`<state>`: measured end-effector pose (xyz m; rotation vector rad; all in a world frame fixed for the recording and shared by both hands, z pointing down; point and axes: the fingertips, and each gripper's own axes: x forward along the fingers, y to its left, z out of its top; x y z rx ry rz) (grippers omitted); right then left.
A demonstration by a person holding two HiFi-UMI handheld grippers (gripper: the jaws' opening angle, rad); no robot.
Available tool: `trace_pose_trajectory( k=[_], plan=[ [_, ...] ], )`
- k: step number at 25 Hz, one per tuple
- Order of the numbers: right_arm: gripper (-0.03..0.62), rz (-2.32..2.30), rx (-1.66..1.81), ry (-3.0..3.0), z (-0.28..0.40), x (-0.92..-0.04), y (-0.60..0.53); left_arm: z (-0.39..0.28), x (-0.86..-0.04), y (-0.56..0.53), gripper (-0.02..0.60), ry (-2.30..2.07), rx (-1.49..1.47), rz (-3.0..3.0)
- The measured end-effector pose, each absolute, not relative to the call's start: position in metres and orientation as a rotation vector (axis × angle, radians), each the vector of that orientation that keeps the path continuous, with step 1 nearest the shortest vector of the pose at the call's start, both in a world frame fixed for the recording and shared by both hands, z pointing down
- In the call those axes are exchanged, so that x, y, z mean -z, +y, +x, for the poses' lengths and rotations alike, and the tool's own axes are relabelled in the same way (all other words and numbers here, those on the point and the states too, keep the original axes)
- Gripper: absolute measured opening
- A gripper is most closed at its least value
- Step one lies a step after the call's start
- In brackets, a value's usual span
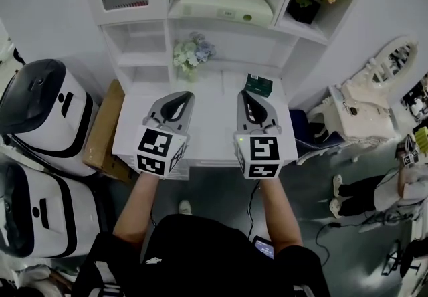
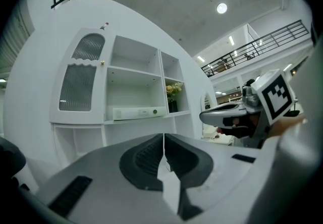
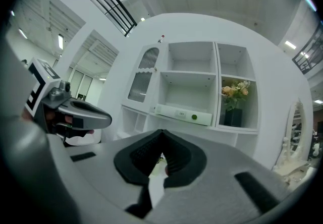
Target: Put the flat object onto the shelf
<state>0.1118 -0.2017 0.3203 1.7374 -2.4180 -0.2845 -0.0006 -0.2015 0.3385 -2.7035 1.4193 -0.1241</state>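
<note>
Right claw [image 1: 246, 96] is clenched on nothing, and the dark green flat object [image 1: 257, 84] lies just ahead of its tip, slightly to its right, at the back right corner of the bench [image 1: 212, 118], below the shelf [image 1: 231, 45]. Clenched and empty too, the left claw [image 1: 186, 96] sits toward the bench's left side, so the right hand looks nearer; the object's long axis I cannot tell.

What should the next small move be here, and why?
Probably open the right gripper and ease it toward the green flat object just ahead on the desk. Both grippers are shut and empty, the left gripper sits farther from it, and the object is not yet on the shelf.
</note>
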Motion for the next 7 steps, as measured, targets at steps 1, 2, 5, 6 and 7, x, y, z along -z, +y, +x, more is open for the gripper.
trace_pose_trajectory(
  k=[1, 2, 5, 6, 7],
  plan=[
    [-0.002, 1.734, 0.286, -2.421, 0.111, -0.32, -0.198, -0.001, -0.339, -0.198, 0.009, 1.423, 0.126, -2.703],
    [-0.002, 1.731, 0.29, -2.424, 0.11, -0.32, -0.195, -0.002, -0.339, -0.195, 0.009, 1.427, 0.128, -2.702],
    [-0.002, 1.721, 0.308, -2.432, 0.109, -0.317, -0.184, -0.002, -0.339, -0.184, 0.009, 1.437, 0.129, -2.698],
    [-0.002, 1.718, 0.316, -2.434, 0.109, -0.316, -0.18, -0.001, -0.339, -0.181, 0.009, 1.44, 0.128, -2.697],
    [-0.002, 1.716, 0.325, -2.436, 0.109, -0.315, -0.177, -0.001, -0.339, -0.178, 0.009, 1.442, 0.127, -2.695]
  ],
)
